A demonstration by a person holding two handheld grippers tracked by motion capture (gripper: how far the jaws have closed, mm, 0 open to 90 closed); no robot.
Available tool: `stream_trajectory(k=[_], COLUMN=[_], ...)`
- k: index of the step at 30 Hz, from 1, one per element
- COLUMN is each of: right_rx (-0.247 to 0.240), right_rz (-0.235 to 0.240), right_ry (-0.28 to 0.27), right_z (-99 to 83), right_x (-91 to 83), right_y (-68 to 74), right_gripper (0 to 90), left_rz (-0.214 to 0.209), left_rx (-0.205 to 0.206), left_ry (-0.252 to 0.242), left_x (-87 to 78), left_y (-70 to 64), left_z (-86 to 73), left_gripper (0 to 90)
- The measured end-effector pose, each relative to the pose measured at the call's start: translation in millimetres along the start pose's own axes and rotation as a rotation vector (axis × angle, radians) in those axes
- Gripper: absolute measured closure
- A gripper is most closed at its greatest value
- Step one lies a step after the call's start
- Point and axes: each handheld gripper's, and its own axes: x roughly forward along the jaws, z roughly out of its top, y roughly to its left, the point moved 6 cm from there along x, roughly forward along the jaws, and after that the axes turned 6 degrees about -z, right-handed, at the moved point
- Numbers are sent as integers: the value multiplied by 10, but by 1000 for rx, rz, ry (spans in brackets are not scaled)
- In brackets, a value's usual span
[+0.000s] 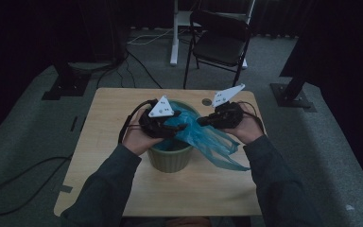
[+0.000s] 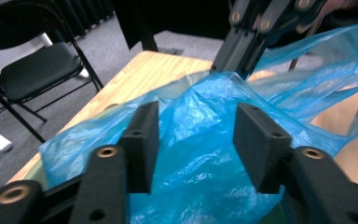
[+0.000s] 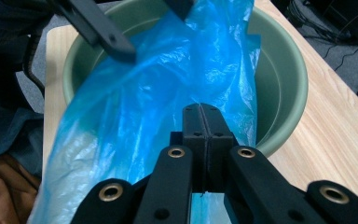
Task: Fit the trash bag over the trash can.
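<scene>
— Blue plastic bag: where is it seen?

— It is seen over the green pot, in the middle of the wooden table. Part of the bag is tucked down inside the pot. The rest is spread over the rim on the right side and lies on the table top.

— How is the bag held?

— It is held by both grippers. In the high view, the left gripper is seen over the left part of the pot, and the right gripper is seen just past the right part of the rim.

— How wide is the left gripper opened?

— In the left gripper view, its jaws are spread well apart. A bunched fold of the bag is seen between them. Whether the plastic is touched by the pads cannot be told.

— And the right gripper?

— In the right gripper view, its jaws are pressed tight together, with no gap between them. The bag is pinched at their tips and is stretched from there across the pot.

— What else is seen?

— A black folding chair is placed on the grey floor behind the table.
</scene>
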Motion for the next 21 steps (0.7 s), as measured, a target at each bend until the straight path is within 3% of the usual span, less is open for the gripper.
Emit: stream_trajectory(k=[3,8,15,21], right_rx=[-1,7,30,63], right_rz=[-5,-22,-42,-64], right_ry=[-7,-18,-42,-81], right_z=[26,18,-13,-79], right_x=[-36,-89,-188,-376], right_y=[-1,-25,-71,-137], right_gripper=[900,896,810,766], left_rz=[9,24,47,65], left_rx=[9,12,-6,-31], left_ry=[39,76,89,98], left_x=[54,91,91,95], left_y=[-18,-6,41,104], left_z=[-24,-87,-172,-245], left_gripper=[763,877,892,892])
